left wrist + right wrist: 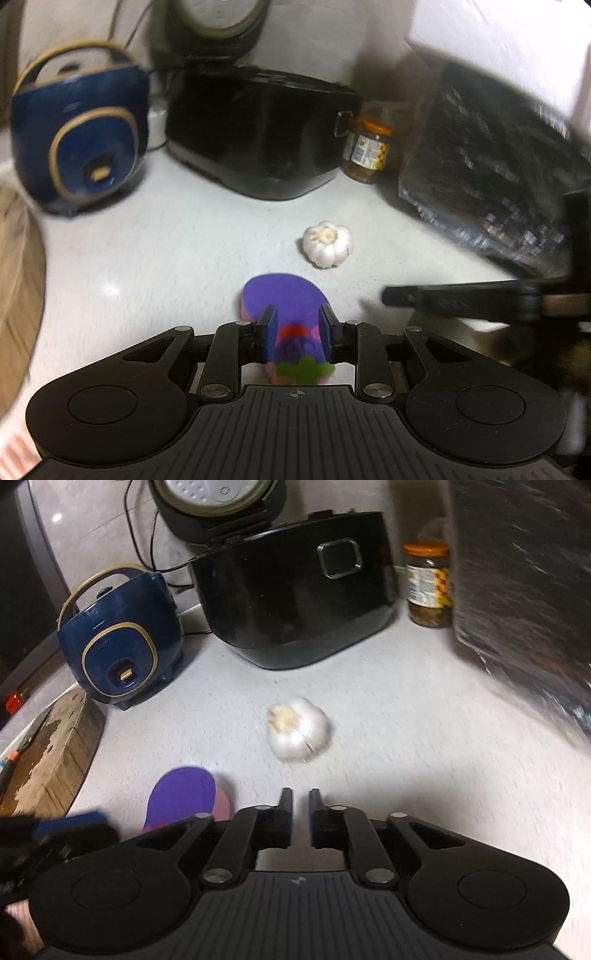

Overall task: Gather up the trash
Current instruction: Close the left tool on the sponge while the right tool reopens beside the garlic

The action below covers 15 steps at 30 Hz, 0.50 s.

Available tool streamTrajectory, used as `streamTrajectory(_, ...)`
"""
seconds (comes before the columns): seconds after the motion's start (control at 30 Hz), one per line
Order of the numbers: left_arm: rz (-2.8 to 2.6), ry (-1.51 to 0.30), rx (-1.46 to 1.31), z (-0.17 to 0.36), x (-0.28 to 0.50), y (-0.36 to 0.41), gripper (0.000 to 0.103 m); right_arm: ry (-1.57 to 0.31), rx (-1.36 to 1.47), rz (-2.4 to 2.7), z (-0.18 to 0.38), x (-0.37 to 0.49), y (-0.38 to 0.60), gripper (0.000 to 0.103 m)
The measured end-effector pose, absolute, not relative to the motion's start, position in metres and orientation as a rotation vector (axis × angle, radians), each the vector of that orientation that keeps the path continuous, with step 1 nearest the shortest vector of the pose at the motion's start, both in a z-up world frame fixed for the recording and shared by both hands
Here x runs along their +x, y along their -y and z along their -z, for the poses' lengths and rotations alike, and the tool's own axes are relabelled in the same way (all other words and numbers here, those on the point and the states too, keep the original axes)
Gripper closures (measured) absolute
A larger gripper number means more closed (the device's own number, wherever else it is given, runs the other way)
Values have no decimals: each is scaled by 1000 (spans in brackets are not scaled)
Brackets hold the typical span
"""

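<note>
My left gripper (pixel 297 320) is shut on a purple and pink foam piece (pixel 284 295) with red and green marks, held low over the white counter (pixel 155 266). The same piece shows in the right wrist view (pixel 184 794), with the left gripper's blue-padded finger (pixel 74 821) beside it. A white garlic bulb (pixel 327 243) lies on the counter just beyond the piece; it also shows in the right wrist view (pixel 298 729). My right gripper (pixel 299 801) is nearly shut and empty, a little short of the garlic. Its finger (pixel 461 299) reaches in from the right in the left wrist view.
A blue rice cooker (pixel 122 653) stands at the left and a black cooker (pixel 295 598) with its lid up at the back. A jar with an orange lid (pixel 428 587) stands beside a black bag (pixel 524 602) at the right. A wooden board (pixel 48 760) lies at the left.
</note>
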<state>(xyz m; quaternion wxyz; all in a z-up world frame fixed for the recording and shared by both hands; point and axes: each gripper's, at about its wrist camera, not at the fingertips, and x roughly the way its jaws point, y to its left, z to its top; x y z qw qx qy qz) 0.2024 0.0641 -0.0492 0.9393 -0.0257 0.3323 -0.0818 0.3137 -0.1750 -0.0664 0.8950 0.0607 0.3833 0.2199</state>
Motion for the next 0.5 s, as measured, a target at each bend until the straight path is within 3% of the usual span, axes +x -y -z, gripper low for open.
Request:
streamTrajectory(0.07, 142, -688, 38, 55, 209, -49, 75, -796, 130, -437, 69, 305, 181, 80)
streamTrajectory(0.33, 188, -727, 134, 70, 215, -26, 73, -803, 138, -397, 71, 283, 200, 70)
streamTrajectory(0.43, 223, -730, 153, 71, 214, -24, 63, -816, 134, -389, 74, 280, 200, 70)
streamTrajectory(0.5, 264, -717, 200, 73, 210, -18, 49, -823, 136, -391, 76, 279, 200, 70)
